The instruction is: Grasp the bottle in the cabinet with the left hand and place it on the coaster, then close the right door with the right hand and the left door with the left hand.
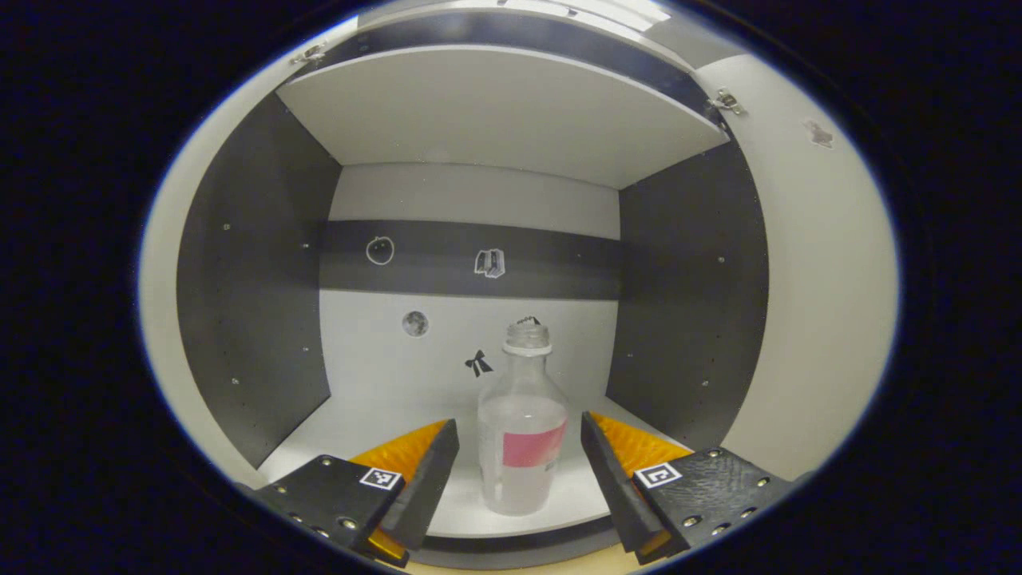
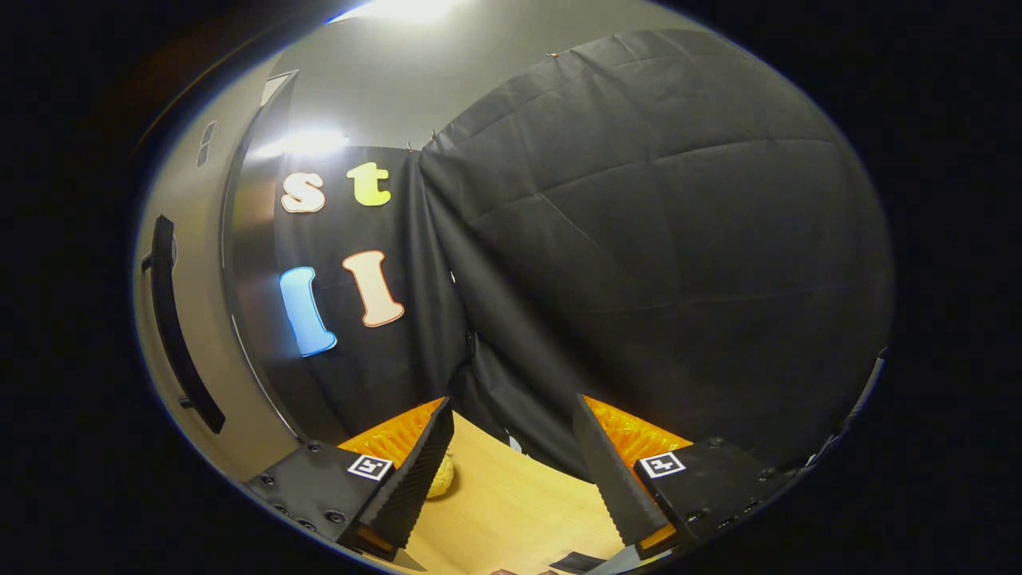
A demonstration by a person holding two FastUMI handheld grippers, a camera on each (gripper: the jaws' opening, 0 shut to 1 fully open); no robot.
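The clear plastic bottle [image 1: 523, 423] with a white threaded neck, no cap visible and a pink label band stands upright on the white lower shelf [image 1: 375, 415] of the open cabinet [image 1: 255, 287], toward the front and right of centre; its lower half looks cloudy or filled with pale liquid; the cabinet has dark side walls and a white upper shelf [image 1: 495, 112]; its pale right door [image 2: 188, 319], bearing a long black handle [image 2: 172, 319], stands swung open.
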